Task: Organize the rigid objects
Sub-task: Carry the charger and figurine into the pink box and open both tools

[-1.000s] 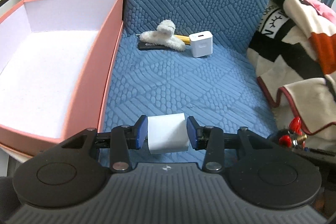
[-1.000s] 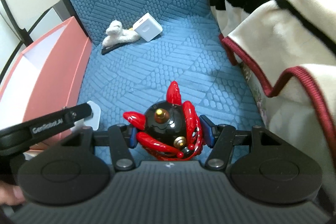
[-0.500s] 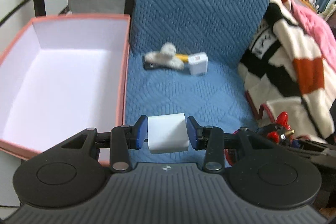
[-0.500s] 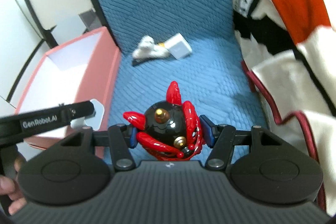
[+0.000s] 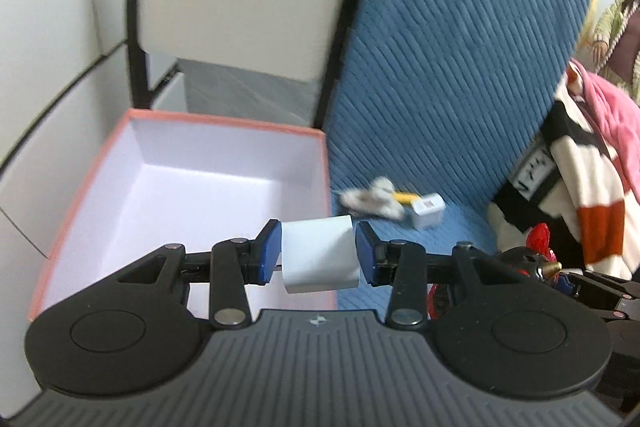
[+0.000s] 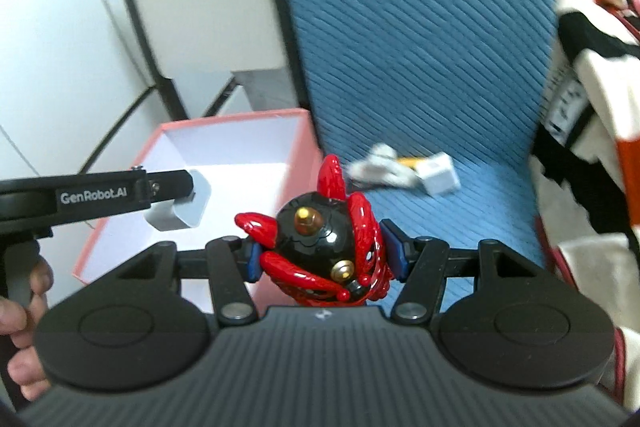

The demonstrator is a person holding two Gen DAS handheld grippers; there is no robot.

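Both lifted: left fingers pinch white cube, right fingers clamp red-black figurine.

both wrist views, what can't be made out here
- Fluffy item and yellow thing on the blue seat: motion-blurred and small in both views; what they are is unclear.
- Red figure, left view: mostly hidden behind the left tool.
- White block, right view: partly covered by the left tool's finger.
- Pink box: near corner hidden by tools.
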